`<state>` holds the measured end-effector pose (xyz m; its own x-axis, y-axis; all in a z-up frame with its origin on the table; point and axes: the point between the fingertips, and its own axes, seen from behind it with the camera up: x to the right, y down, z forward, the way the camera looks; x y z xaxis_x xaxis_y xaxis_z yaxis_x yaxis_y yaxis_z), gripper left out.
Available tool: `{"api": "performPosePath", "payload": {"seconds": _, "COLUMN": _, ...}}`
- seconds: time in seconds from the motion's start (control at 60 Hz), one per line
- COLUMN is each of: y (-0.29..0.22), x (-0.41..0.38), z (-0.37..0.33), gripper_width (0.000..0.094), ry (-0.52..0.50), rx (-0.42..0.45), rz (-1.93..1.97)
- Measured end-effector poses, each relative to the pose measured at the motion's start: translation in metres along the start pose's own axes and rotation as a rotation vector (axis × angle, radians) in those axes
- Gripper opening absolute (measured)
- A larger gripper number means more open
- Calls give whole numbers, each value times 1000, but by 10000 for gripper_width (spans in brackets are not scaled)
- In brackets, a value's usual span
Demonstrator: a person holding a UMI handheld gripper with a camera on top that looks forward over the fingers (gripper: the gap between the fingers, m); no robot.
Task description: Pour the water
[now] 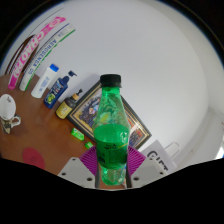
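Bottle (110, 128): green, clear plastic, black cap (110, 79) still screwed on, standing upright between the gripper's (108, 170) two fingers. The purple pads (90, 158) appear to press its lower body from both sides, so the jaws look narrowed onto it and holding it. It sits over a wooden table (35, 135), ahead of a framed picture (128, 120), with a row of toiletry bottles (55, 85) well apart along the wall. No cup or glass shows. The cap would block any pour. Thin plastic may buckle under a hard squeeze, and a low grip could let the tall bottle swing or slip when tilted.
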<state>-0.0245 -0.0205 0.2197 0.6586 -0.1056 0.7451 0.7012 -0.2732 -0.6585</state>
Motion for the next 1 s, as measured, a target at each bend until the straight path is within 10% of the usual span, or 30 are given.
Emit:
{"api": "performPosePath", "payload": {"seconds": 0.617, "y": -81, "x": -110, "z": -43, "gripper_width": 349, "ry": 55, "rx": 168, "rz": -1055}}
{"api": "performPosePath", "payload": {"seconds": 1.0, "y": -70, "x": -117, "z": -45, "gripper_width": 350, "ry": -64, "rx": 122, "rz": -839}}
